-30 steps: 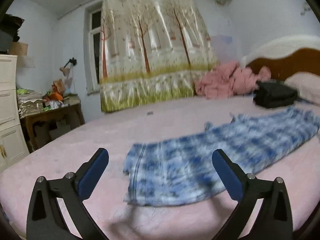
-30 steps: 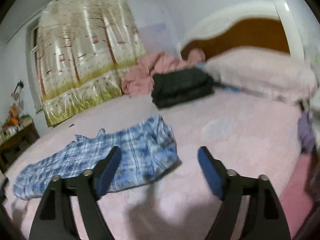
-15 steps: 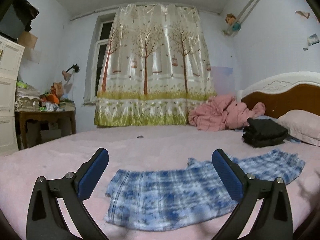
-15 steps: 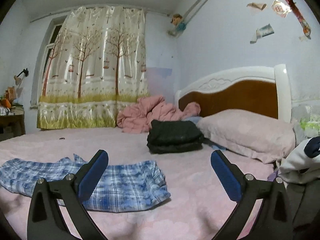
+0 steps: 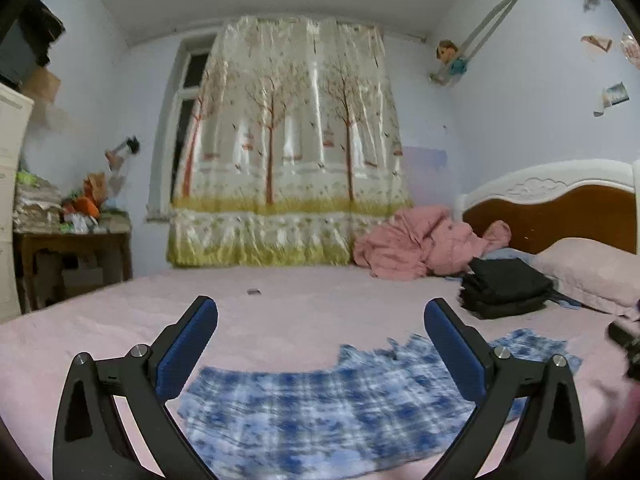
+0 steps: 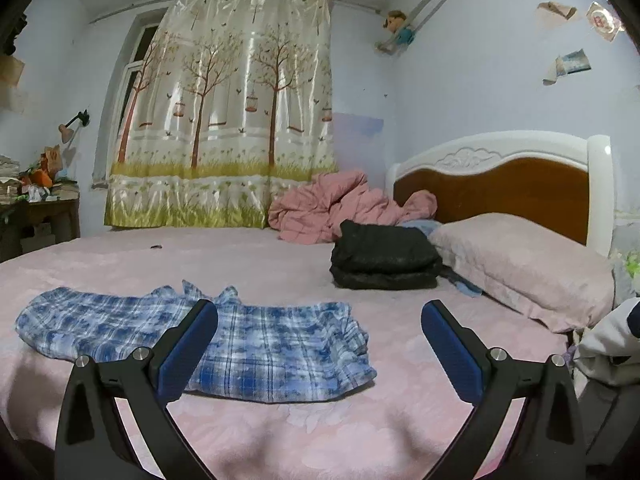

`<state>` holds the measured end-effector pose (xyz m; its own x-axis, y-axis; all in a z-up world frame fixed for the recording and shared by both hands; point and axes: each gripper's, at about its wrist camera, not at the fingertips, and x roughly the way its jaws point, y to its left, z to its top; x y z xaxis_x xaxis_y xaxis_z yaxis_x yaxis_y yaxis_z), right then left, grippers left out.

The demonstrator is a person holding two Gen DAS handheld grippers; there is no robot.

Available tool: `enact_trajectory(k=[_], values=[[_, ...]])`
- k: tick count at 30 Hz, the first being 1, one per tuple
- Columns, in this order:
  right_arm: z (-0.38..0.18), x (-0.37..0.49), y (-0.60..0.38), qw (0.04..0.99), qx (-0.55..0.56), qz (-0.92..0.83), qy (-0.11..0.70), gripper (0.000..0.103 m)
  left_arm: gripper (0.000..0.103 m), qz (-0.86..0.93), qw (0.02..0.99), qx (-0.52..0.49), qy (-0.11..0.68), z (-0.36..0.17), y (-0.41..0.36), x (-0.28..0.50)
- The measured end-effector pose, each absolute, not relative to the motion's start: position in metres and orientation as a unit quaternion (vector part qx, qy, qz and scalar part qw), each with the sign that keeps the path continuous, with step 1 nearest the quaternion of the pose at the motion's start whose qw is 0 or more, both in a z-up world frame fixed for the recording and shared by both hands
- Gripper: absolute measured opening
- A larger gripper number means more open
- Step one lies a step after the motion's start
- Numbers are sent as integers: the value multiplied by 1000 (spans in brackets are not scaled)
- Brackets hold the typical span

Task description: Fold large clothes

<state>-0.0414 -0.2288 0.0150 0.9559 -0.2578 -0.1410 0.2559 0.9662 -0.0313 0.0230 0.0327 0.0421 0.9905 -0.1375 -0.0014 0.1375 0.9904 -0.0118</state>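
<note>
- Both tools have risen since the earlier frame; left tool (image 5: 320, 344) and right tool (image 6: 319, 342) stand wide open, empty.
- Blue plaid garment (image 6: 224, 340) lies flat on the bed (image 6: 280, 256).
- Only the right view shows its whole outline.

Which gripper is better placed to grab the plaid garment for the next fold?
Left, probably. The plaid garment lies between the open left gripper's fingers; the open right gripper points mostly past its end.
</note>
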Motion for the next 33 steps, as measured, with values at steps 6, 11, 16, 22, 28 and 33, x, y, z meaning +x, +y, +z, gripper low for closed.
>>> enact_trajectory(k=[6,11,16,22,28,33], values=[[-3,-28,-238,986,25,-124,108,97,103,-67,998,4,1,40,21,29],[-20,-20,-258,982,90,-95,137,94,103,-107,994,1,37,20,12,46],[-57,-11,-292,957,222,-10,187,89,103,-134,986,-6,103,-11,6,72],[-85,2,-320,938,280,-12,203,85,98,-153,974,-38,165,-35,12,102],[-92,31,-325,936,279,-24,211,85,98,-156,971,-46,172,-47,11,109],[-85,73,-341,913,320,-46,247,76,98,-157,966,-61,195,-53,13,118]])
